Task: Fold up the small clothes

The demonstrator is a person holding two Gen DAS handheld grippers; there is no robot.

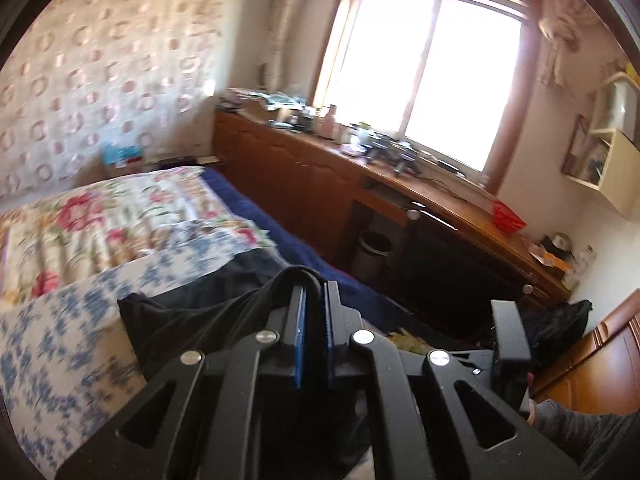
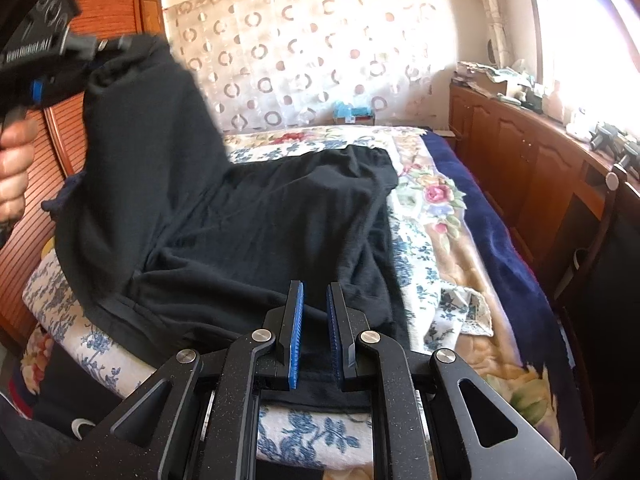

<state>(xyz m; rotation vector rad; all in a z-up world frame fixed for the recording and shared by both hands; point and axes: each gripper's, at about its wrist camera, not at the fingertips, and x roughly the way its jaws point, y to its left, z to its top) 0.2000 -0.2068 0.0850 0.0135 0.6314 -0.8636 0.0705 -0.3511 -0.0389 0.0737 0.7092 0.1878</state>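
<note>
A black garment (image 2: 256,216) lies spread on the floral bed cover (image 2: 436,248). My left gripper (image 1: 315,288) is shut on one edge of the black garment (image 1: 208,312) and holds it lifted; it shows in the right wrist view (image 2: 116,45) at the upper left, with the cloth hanging from it. My right gripper (image 2: 315,292) is low over the near hem of the garment, its blue pads (image 2: 295,336) a little apart with cloth lying under them. I cannot tell if they pinch it.
A wooden cabinet run (image 1: 304,176) with clutter under the window (image 1: 424,76) stands right of the bed. A waste bin (image 1: 372,252) sits on the floor by it. A wooden wardrobe (image 2: 52,148) stands left of the bed. A patterned curtain (image 2: 304,52) hangs behind.
</note>
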